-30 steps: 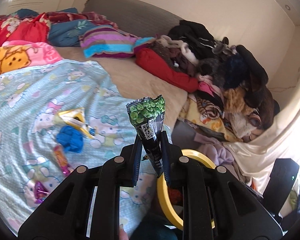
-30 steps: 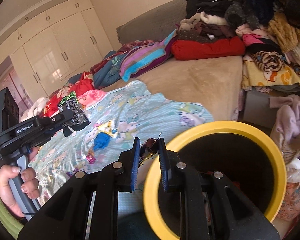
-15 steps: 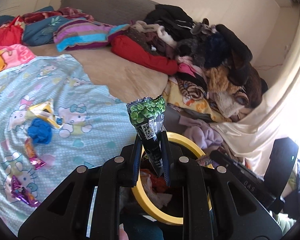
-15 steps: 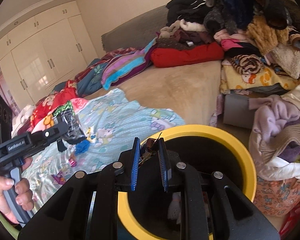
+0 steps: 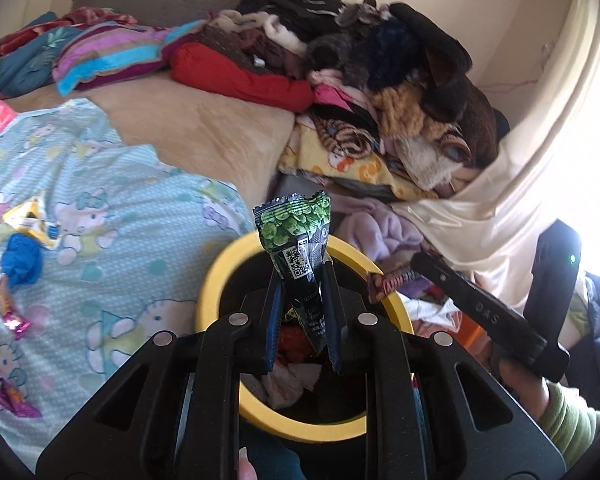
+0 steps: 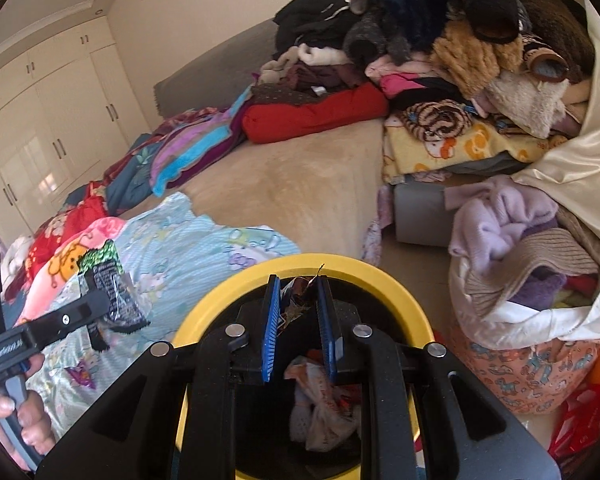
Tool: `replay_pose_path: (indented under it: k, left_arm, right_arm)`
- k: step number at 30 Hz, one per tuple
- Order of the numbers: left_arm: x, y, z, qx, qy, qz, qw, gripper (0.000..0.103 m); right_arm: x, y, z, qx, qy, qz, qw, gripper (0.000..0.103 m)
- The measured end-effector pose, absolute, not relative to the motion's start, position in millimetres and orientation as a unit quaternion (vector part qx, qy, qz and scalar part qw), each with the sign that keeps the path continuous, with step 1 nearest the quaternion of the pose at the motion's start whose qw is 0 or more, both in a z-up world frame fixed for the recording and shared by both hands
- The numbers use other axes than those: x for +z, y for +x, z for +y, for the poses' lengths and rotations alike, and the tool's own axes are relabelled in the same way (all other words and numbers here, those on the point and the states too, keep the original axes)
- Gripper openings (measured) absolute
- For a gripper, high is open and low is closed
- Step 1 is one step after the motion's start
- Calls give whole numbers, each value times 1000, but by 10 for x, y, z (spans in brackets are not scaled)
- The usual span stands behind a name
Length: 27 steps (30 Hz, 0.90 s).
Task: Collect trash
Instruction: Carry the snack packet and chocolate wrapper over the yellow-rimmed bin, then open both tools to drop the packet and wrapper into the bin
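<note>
Left tongs [image 5: 302, 320] clamped on a green-and-black snack wrapper [image 5: 296, 240], which stands upright between the blue pads above the yellow-rimmed bin [image 5: 220, 276]. Right tongs [image 6: 298, 320] clamped on a brown candy wrapper [image 5: 392, 282], seen from the left wrist view as a bar-shaped packet projecting over the bin's far rim; in the right wrist view only its crumpled end [image 6: 300, 292] shows between the pads. The bin already holds crumpled paper and wrappers [image 6: 320, 408].

Step in hand, as judged: releasing both pieces into the bin. To do it well, each wrapper should sit fully inside the rim before the pads part; the light foil may cling to a pad or drift, so a low release near the opening's middle is safer, one hand at a time.

Pose: both tongs point down at a slant over the opening, converging from either side; a hand [image 6: 24, 424] grips the left handle, a green sleeve [image 5: 572, 420] backs the right.

Outward: more litter [image 5: 20, 260] lies on the patterned bed sheet [image 5: 112, 280].
</note>
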State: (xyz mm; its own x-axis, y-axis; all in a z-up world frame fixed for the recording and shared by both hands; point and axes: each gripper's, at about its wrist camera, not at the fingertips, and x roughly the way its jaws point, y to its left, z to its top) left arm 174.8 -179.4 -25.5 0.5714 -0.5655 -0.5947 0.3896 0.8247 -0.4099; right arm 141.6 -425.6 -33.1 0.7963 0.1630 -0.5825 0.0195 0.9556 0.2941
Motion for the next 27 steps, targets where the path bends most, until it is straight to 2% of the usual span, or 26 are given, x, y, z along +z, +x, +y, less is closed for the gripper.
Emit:
replay_pose_path:
  k: [10,22,27]
  left_arm:
    - [-577,1776,-2197,-310,-79,415,852,13]
    - [-852,1955,-2309,-330,-73,454,824,13]
    - [-923,2040,-2350,-338,-72,473,810,18]
  right_arm:
    - [-531,1494,-4422,7,142,336,931,18]
    - [-710,1595,-4464,-8,147,367,918,19]
    - [-753,1658,-4463,-6,152,376,914,21]
